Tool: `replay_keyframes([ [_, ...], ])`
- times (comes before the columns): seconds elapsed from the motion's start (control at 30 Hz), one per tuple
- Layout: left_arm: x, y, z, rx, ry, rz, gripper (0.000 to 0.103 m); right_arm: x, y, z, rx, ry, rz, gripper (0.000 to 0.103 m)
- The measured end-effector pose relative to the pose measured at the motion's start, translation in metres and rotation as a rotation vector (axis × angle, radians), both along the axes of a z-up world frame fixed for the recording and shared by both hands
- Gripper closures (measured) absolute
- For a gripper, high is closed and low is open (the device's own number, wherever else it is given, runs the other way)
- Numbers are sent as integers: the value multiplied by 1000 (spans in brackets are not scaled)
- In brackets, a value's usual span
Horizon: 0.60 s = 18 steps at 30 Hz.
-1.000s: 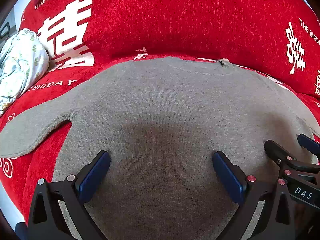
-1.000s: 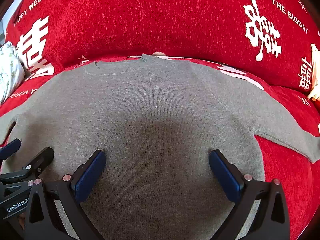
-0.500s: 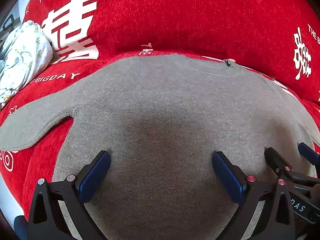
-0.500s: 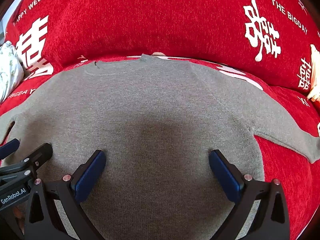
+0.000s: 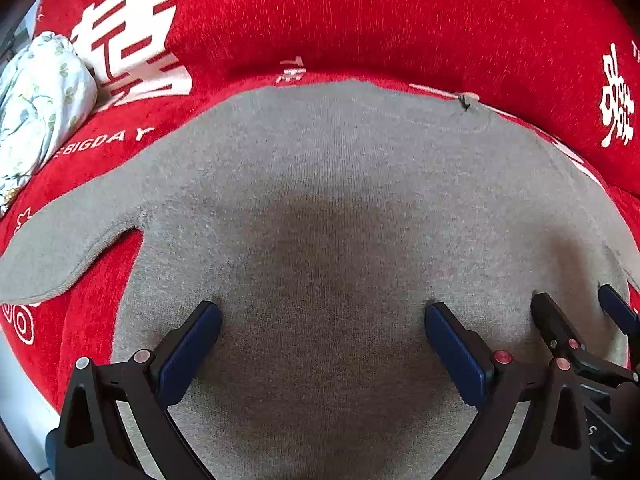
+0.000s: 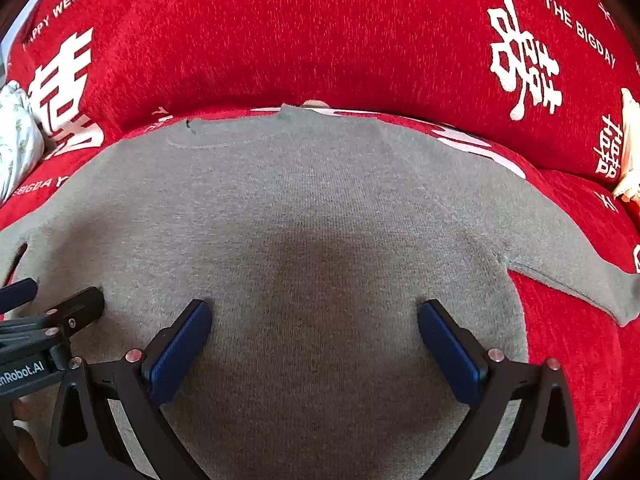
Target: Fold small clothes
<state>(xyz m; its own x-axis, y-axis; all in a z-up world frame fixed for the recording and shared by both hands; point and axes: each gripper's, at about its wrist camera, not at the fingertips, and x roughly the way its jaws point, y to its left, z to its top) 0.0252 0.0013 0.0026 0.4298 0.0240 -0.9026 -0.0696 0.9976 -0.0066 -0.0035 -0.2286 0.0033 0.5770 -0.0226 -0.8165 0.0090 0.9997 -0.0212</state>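
A grey knit sweater [image 5: 332, 200] lies flat on a red sofa seat, neckline at the far side, also in the right wrist view [image 6: 320, 208]. Its left sleeve [image 5: 60, 248] spreads out left; its right sleeve [image 6: 580, 264] spreads out right. My left gripper [image 5: 322, 336] is open, fingers resting over the sweater's lower left part. My right gripper [image 6: 314, 336] is open over the lower right part. Each gripper shows at the other view's edge: the right gripper [image 5: 576, 320] in the left wrist view, the left gripper [image 6: 52, 304] in the right wrist view.
The red sofa cover [image 6: 320, 40] with white characters and lettering rises as a backrest behind the sweater. A pale floral cloth bundle [image 5: 36, 112] lies at the far left. A cream object [image 6: 628, 152] sits at the far right edge.
The left gripper has moved slightly forward and left over the sweater; the view has shifted. The right gripper has barely moved. Both stay open.
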Motion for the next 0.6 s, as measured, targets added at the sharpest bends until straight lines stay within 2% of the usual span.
replay_keyframes([
  [0.3, 1, 1, 1, -9, 18, 15, 0, 8, -1, 1, 3, 52, -4, 0],
  [0.47, 13, 1, 3, -9, 120, 2, 0, 16, -1, 5, -1, 116, 0, 0],
  [0.6, 13, 4, 11, -26, 112, 23, 0, 15, -1, 11, -17, 101, -2, 0],
])
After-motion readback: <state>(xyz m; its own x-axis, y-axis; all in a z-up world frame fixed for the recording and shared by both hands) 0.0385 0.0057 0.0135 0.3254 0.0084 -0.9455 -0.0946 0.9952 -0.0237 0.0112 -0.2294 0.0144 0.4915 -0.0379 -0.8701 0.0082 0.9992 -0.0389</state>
